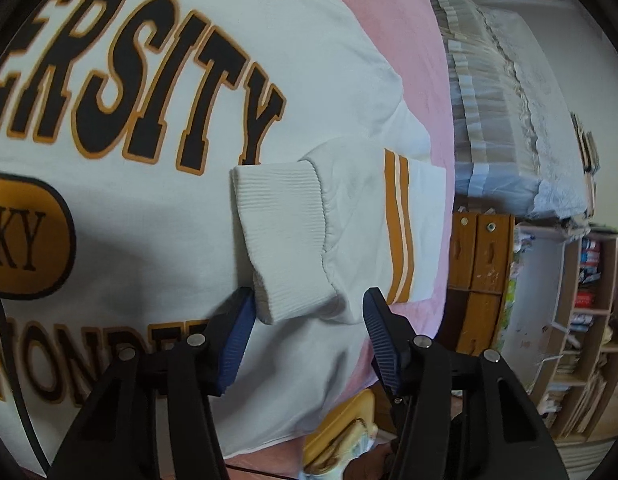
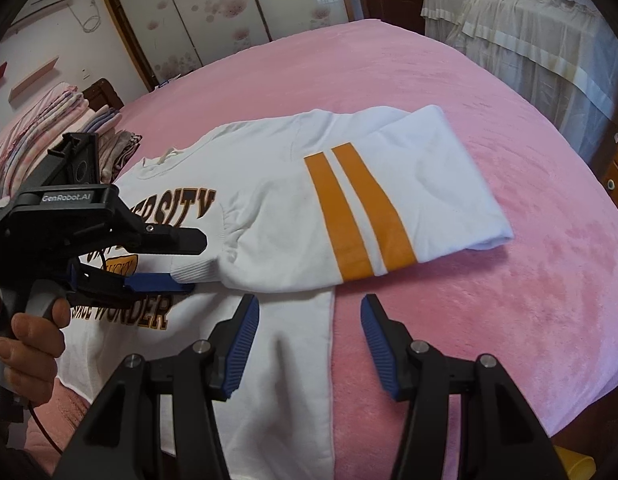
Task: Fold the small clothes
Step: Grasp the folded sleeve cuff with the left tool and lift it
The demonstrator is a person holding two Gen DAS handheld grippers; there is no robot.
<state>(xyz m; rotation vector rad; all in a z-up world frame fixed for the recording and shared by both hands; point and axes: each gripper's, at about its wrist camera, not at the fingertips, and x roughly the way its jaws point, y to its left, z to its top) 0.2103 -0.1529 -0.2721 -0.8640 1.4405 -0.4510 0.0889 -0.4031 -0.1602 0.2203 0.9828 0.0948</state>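
- Nearest in the right wrist view, the right gripper (image 2: 309, 322) fills the bottom of the frame with its blue pads wide apart and nothing between them, hovering over the lower side edge of the white sweatshirt (image 2: 269, 208).
- In the left wrist view, the left gripper (image 1: 309, 320) sits at bottom centre, its pads likewise spread; the ribbed cuff (image 1: 281, 236) lies in the gap just ahead of them, unpinched as far as can be seen.
- The sweatshirt lies front up on the pink blanket (image 2: 509, 300), mid-frame in the right view. One sleeve (image 2: 369, 200), with two orange stripes, is already folded across the chest, its cuff over the print.
- Judging from this, the fold is at an early stage: one sleeve is in; the other sleeve is out of sight, and the body is not yet folded up.
- Readable print on the chest: "ERSITY", "CKY" in an orange oval, and "WONDER" lower down; all are cut off or partly covered.
- The left tool's body, at the left of the right view, is marked "GenRobot.AI".
- Farther back, folded linens (image 2: 69, 120) sit at upper left, and a lace-covered piece of furniture (image 2: 529, 32) at upper right.
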